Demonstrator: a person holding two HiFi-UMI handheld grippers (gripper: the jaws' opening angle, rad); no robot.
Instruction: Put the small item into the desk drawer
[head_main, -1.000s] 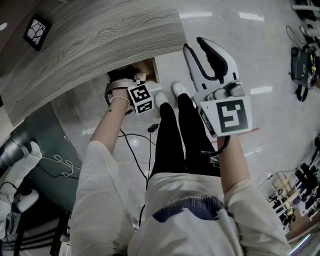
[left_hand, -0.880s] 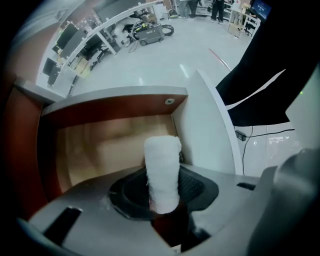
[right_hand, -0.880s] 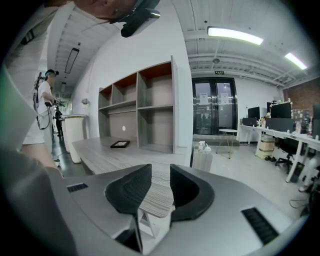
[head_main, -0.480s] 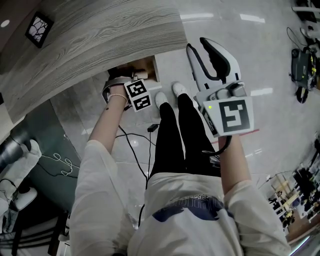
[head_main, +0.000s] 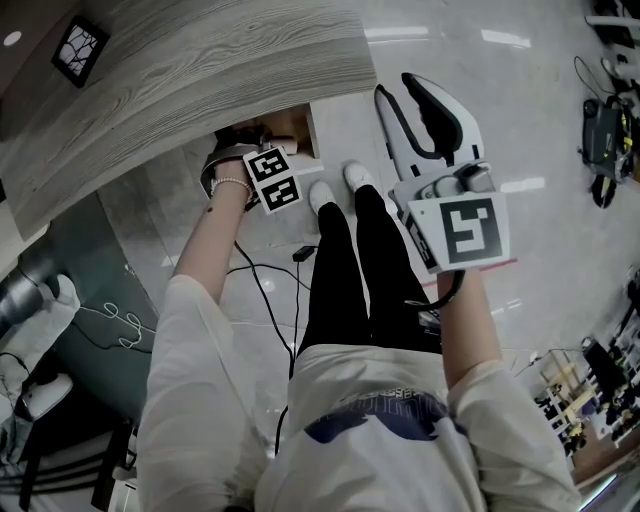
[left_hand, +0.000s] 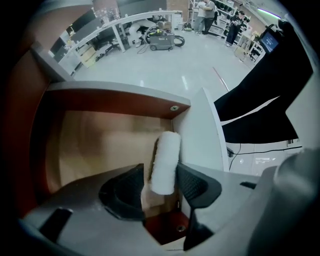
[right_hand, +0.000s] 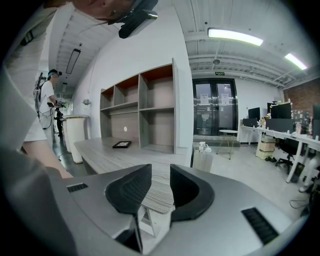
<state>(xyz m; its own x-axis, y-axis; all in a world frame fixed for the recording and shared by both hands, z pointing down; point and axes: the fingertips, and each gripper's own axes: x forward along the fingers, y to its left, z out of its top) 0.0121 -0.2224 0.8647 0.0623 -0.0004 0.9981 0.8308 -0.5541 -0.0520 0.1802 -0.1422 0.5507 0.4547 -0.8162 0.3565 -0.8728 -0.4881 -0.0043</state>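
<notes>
Open-plan office: a long wood-grain desk (right_hand: 115, 155) beside open shelves (right_hand: 145, 110), glass double doors (right_hand: 215, 112), strip lights (right_hand: 235, 36) overhead, monitors (right_hand: 280, 111) and chairs (right_hand: 290, 150) on a polished floor (head_main: 520, 120).

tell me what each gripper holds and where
Nothing gripped: left gripper jaws are opening, with the white fuzzy cylinder loose between them by its lower end; right gripper empty.

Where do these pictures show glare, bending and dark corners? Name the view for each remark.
Head view: bright streaks of glare on the glossy floor. Left gripper view: black corners, drawer edges bowed, white roll sharp between the opening jaws of the left gripper. Right gripper view: ceiling lamp blown out.
</notes>
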